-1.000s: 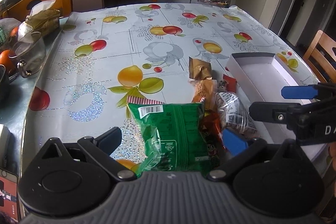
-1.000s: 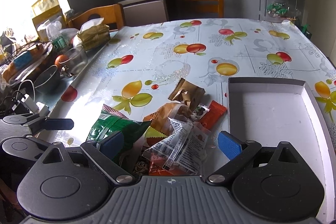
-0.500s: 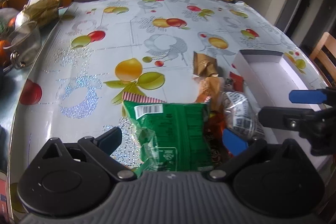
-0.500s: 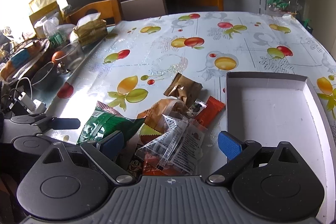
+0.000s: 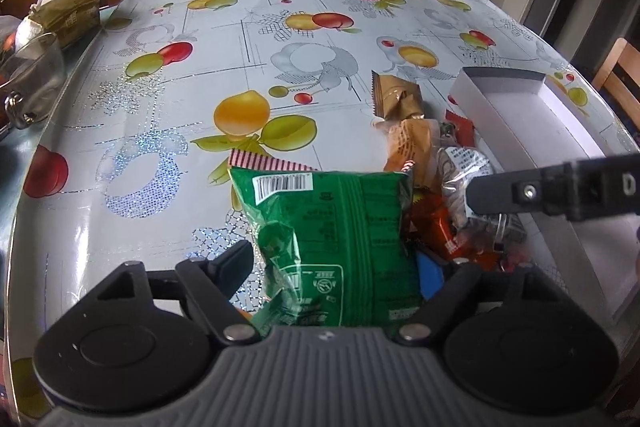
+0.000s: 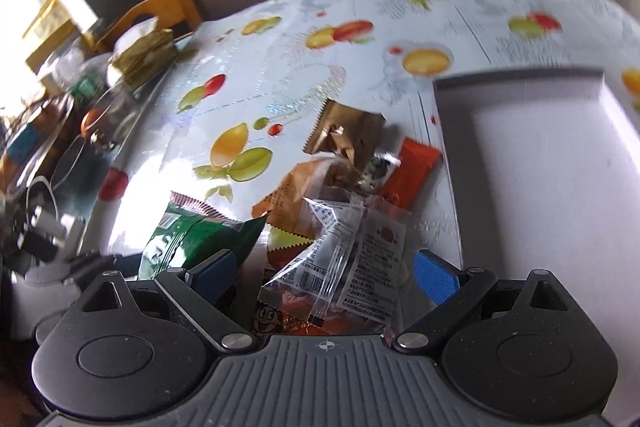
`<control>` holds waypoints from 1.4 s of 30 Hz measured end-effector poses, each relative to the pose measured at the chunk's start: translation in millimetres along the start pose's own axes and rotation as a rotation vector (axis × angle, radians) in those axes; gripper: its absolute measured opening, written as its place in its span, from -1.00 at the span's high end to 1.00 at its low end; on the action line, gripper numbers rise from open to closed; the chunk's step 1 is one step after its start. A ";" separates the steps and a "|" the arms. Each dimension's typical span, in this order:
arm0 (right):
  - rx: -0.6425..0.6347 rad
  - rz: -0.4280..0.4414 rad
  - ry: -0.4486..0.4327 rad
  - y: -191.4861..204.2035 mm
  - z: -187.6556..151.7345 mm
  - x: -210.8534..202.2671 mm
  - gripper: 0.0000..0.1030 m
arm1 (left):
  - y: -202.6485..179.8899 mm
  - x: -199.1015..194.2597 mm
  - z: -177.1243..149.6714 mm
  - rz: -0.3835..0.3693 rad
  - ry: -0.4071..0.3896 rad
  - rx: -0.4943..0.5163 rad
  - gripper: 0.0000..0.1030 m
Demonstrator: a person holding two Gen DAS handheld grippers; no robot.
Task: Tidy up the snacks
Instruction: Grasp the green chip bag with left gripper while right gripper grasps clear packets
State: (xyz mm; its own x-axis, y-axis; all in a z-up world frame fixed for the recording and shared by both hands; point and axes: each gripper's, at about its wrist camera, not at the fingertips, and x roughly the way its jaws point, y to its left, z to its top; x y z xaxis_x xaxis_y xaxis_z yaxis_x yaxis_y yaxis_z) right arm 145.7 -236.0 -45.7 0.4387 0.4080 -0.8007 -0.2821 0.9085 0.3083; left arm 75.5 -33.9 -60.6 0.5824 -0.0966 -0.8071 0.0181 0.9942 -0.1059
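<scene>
Worktop (image 5: 120,195) in fruit-print cloth fills the frame | white box (image 5: 516,119) lies at right | green snack bag (image 5: 332,227) sits lower centre between the closing, not yet touching jaws of the left gripper (image 5: 336,267) | right gripper (image 6: 324,269), jaws wide, straddles clear-wrapped snacks (image 6: 352,251) beside the box, lower centre.

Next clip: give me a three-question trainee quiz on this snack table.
1. True or false: the white box already holds snacks.
2. Which packet lies between the left tool's fingers? A green bag B gold packet C orange bar
3. Fill in: the right tool is over a pile of ___ packets.

Key: 1 false, it is empty. 2 A, the green bag; jaws closing. 3 clear, the clear packets.
</scene>
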 end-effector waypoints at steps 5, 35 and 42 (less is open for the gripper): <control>0.076 -0.009 0.038 -7.0 0.0 12.5 -0.87 | 1.8 1.5 0.7 -0.010 0.007 0.005 -0.55; 0.103 -0.070 0.028 -6.3 -3.0 28.0 -0.18 | 7.9 -16.6 -1.5 -0.048 -0.055 0.057 -0.05; 0.116 -0.046 -0.010 -5.7 0.3 15.3 -0.15 | 12.0 -29.1 1.3 -0.037 -0.086 0.040 -0.05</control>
State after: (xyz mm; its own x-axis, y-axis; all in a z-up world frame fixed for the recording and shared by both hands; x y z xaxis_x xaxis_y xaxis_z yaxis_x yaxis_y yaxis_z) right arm 154.2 -234.9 -59.6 0.4579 0.3656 -0.8103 -0.1608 0.9306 0.3290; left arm 59.9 -19.0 -37.6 0.6481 -0.1303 -0.7503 0.0722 0.9913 -0.1097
